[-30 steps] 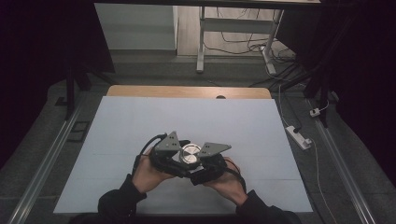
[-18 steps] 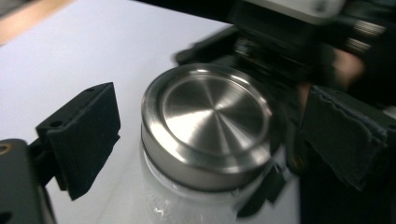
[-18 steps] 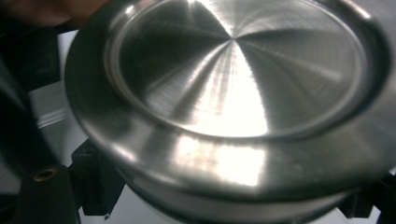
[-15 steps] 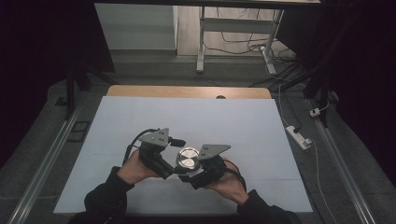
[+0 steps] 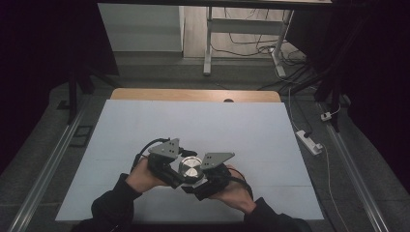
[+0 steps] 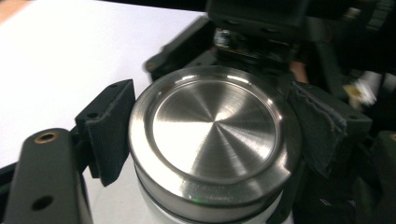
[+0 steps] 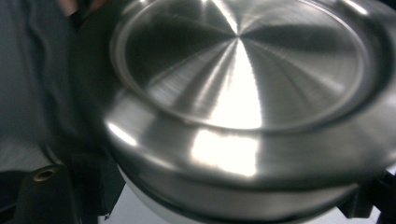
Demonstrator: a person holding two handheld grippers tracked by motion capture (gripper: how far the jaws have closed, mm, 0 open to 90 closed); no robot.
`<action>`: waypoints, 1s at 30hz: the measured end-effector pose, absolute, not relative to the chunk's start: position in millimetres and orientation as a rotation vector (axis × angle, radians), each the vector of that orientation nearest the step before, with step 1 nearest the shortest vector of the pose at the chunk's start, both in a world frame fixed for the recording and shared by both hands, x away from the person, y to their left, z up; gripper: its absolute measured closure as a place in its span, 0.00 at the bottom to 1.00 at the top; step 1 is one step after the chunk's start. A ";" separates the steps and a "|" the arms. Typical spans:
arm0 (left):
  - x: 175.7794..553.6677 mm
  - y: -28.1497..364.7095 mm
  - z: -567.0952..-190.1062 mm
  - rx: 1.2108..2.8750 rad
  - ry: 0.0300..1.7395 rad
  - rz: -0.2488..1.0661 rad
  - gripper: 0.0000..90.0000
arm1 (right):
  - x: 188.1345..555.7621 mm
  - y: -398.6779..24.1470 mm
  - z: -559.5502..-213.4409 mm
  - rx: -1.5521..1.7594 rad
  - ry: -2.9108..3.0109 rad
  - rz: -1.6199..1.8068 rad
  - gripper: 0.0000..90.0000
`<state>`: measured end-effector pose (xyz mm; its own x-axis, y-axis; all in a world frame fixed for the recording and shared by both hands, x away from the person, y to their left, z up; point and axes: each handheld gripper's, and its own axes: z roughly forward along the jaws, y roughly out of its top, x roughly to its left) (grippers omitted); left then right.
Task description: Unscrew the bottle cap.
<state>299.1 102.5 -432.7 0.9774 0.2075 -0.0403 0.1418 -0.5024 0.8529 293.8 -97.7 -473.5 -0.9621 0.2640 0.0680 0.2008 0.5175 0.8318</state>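
We find a round container with a brushed steel lid (image 5: 189, 167) and a white body sitting near the front of the white table (image 5: 145, 121), between the two grippers. In the left gripper view the left gripper (image 6: 205, 135) has its jaws set against opposite sides of the lid's rim (image 6: 140, 154), closed on it as far as we can judge. The right gripper (image 5: 205, 180) sits low at the container's right; in the right gripper view the lid (image 7: 243, 93) is very close and blurred, the jaws are mostly hidden beneath it, and we cannot tell whether they clamp the body or merely flank it. We judge the step in hand to be unscrewing or lifting the lid. To do it well, we would hold the body firm and level with the right gripper, keep the left gripper's pads square on the rim, and turn about the lid's centre without tilting, since polished steel may slip under an uneven grip.
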 end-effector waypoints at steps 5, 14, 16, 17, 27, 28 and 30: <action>290.1 80.8 -435.3 2.085 0.503 0.268 0.22 | 301.9 -102.7 -476.6 0.570 2.604 1.403 0.16; 293.9 84.1 -427.3 2.070 0.464 0.224 0.08 | 305.2 -108.2 -475.1 0.608 2.553 1.412 0.16; 297.1 95.7 -422.5 2.067 0.424 0.201 0.03 | 305.0 -108.7 -473.6 0.576 2.562 1.427 0.16; 298.7 101.7 -421.0 2.075 0.379 0.174 0.04 | 304.7 -108.6 -473.4 0.562 2.569 1.437 0.16; 299.1 113.3 -429.4 2.157 0.074 0.029 0.15 | 293.6 -96.4 -476.3 0.366 2.709 1.467 0.16; 298.2 111.4 -430.4 2.164 0.069 0.033 0.16 | 292.4 -95.5 -476.2 0.355 2.714 1.464 0.16; 297.8 109.4 -431.2 2.166 0.071 0.043 0.18 | 291.0 -94.5 -476.1 0.342 2.719 1.465 0.16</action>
